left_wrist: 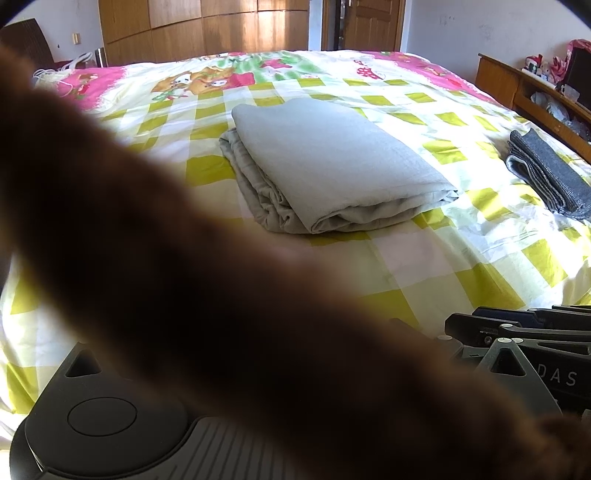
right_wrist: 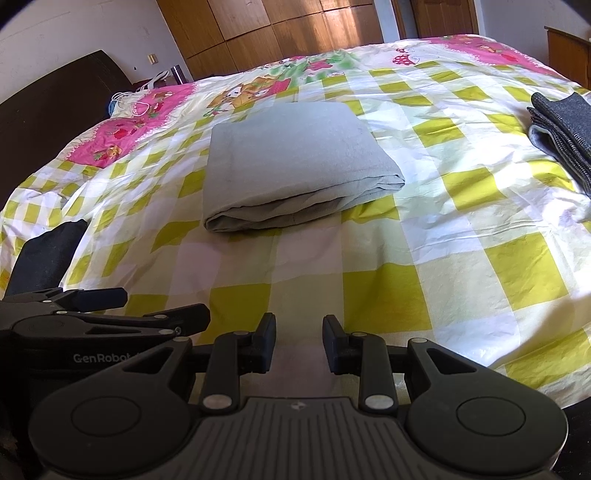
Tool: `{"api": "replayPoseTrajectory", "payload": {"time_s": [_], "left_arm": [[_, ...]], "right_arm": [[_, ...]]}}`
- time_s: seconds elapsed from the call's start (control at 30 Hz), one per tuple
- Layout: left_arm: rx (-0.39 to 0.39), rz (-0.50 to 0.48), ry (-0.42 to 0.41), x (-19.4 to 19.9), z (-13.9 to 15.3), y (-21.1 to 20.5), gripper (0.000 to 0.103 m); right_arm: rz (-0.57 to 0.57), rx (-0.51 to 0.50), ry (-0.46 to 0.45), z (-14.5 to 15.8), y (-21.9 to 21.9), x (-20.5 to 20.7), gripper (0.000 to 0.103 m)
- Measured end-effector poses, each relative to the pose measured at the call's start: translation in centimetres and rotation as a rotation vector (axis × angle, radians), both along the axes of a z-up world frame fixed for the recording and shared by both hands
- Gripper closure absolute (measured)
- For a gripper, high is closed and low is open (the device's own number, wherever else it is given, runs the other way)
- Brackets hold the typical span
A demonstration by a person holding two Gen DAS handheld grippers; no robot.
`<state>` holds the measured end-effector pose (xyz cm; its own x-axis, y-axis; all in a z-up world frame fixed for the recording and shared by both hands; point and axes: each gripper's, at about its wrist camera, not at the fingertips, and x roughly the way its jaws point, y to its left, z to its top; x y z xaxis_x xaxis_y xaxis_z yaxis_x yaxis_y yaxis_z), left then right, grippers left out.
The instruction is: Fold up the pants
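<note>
Pants (right_wrist: pixel 291 162), grey and already folded into a thick rectangular bundle, lay in the middle of the right wrist frame on a bedspread (right_wrist: pixel 461 258) checked in yellow-green and white, with pink cartoon borders toward the upper edge. In the left wrist frame the same bundle (left_wrist: pixel 332 166) sat centre-right, its stacked folded layers showing along the lower left edge.

Near the bottom centre of the right wrist frame the right gripper (right_wrist: pixel 299 347) pointed at the bedspread with its two black fingers (right_wrist: pixel 266 343) standing apart, a clear gap between the pads and nothing in it; it was well short of the pants. The left gripper (right_wrist: pixel 122 310) showed at the lower left of that frame, seen from the side, its fingers lying close together, though whether they met could not be told from that angle.

A large blurred brown shape (left_wrist: pixel 184 277) lay diagonally across the left wrist frame from upper left to lower right and hid that gripper's own fingers. What the shape was could not be told.

A second folded garment, dark grey (right_wrist: pixel 561 125), lay at the right edge of the bedspread, well apart from the pants. Wooden wardrobe doors (right_wrist: pixel 277 33) filled the upper centre.
</note>
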<state>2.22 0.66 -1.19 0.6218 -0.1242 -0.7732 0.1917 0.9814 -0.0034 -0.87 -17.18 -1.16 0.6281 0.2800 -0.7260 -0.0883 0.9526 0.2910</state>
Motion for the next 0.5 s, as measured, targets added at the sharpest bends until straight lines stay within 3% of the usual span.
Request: {"api": "replayPoseTrajectory", "payload": {"time_s": [0.5], "left_arm": [[0.033,0.000,0.005,-0.04,-0.18,-0.21,0.000]], "right_arm": [[0.009,0.006,0.009,-0.19,-0.10,0.16,0.060]]}}
